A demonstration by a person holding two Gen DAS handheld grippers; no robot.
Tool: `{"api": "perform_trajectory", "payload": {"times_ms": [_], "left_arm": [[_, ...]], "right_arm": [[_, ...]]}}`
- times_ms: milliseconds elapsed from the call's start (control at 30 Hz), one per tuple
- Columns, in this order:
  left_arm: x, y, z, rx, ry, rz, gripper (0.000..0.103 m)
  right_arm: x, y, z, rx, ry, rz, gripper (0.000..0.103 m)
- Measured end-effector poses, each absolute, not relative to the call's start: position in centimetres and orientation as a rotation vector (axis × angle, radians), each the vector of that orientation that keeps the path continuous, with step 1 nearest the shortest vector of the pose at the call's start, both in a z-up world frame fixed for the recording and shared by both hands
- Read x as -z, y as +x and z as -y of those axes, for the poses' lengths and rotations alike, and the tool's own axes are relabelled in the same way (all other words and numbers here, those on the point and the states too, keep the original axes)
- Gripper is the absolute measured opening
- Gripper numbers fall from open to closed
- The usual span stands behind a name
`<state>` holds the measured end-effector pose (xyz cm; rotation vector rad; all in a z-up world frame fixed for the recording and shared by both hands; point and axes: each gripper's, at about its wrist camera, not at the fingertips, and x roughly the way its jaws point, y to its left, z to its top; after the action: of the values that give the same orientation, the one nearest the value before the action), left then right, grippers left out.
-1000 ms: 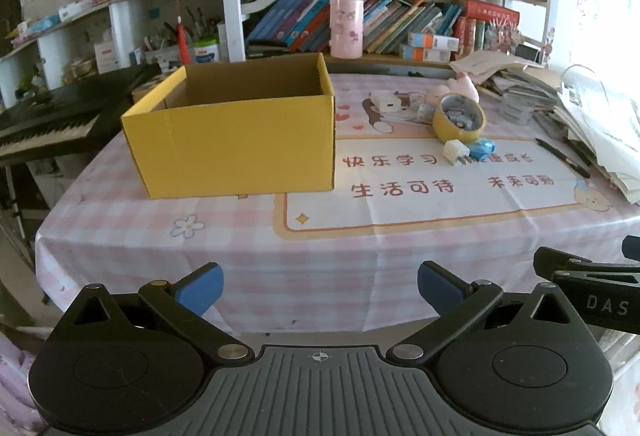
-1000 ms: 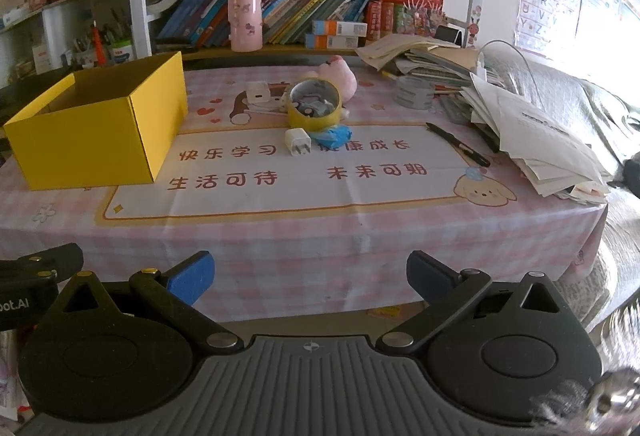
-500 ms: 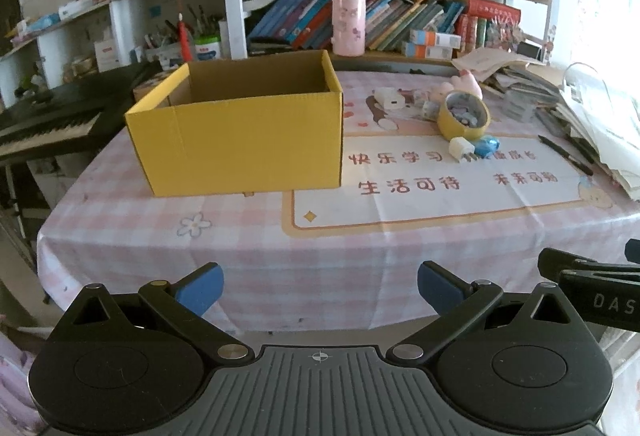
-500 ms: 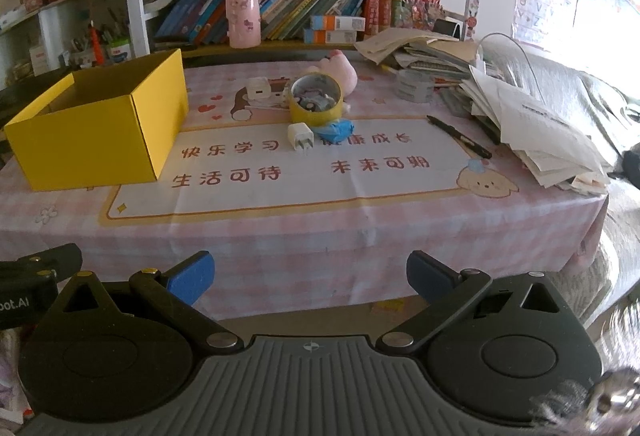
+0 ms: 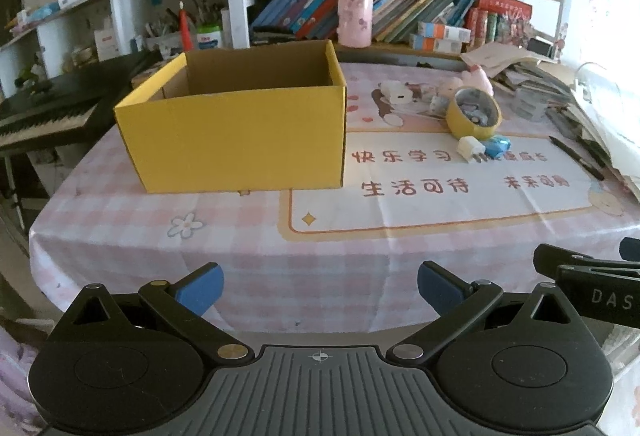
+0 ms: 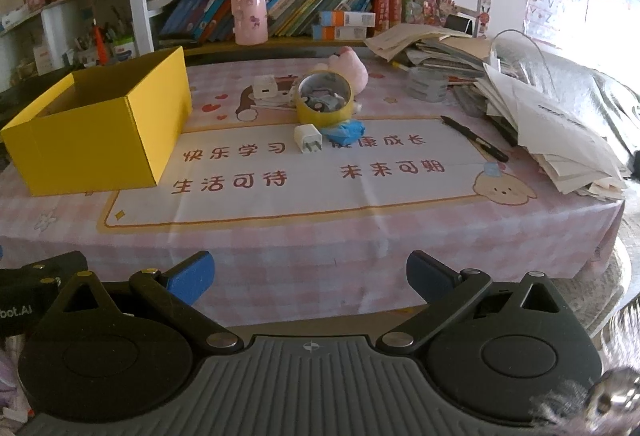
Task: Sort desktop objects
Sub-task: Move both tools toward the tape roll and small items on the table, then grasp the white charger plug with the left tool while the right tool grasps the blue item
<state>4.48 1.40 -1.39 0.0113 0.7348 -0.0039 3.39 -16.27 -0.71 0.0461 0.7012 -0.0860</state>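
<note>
Both the left gripper [image 5: 319, 282] and right gripper [image 6: 310, 274] are held wide and empty at the near table [image 6: 280, 236] edge. The box [image 6: 96, 140] stands left; the charger [image 6: 308, 139], tape [image 6: 325, 98] and blue item [image 6: 347, 131] are clustered mid-table, touching. A neighbour may be dragged when one is gripped. The pen [image 6: 474, 138] lies right, beside stacked papers [image 6: 560, 124].

One open yellow cardboard box [image 6: 100, 132] sits on the table, along with one yellow tape roll [image 6: 325, 98], one white plug-in charger cube [image 6: 308, 139] and one crumpled blue wrapper [image 6: 346, 130]. There is also one pink plush toy [image 6: 350, 70], one black pen [image 6: 474, 138] and one pink cylindrical cup [image 6: 250, 14].
</note>
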Motion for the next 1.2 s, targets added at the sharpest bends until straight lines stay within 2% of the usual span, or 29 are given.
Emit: {"api": "perform_trajectory", "payload": {"times_ms": [1033,1100,1200], "left_arm": [[2.6,19.2,9.9,0.155,-0.04,-0.816,0.103],[2.8,20.0,10.6,0.164,-0.034,-0.831,0.103],[3.0,21.1,11.9,0.18,-0.021,-0.852,0.102]], "right_arm": [[1.1,18.4,28.6,0.059,0.039,-0.769,0.1],[1.1,19.2,29.1,0.05,0.025,-0.766,0.092],[1.2,20.7,29.9,0.033,0.01,-0.77,0.087]]}}
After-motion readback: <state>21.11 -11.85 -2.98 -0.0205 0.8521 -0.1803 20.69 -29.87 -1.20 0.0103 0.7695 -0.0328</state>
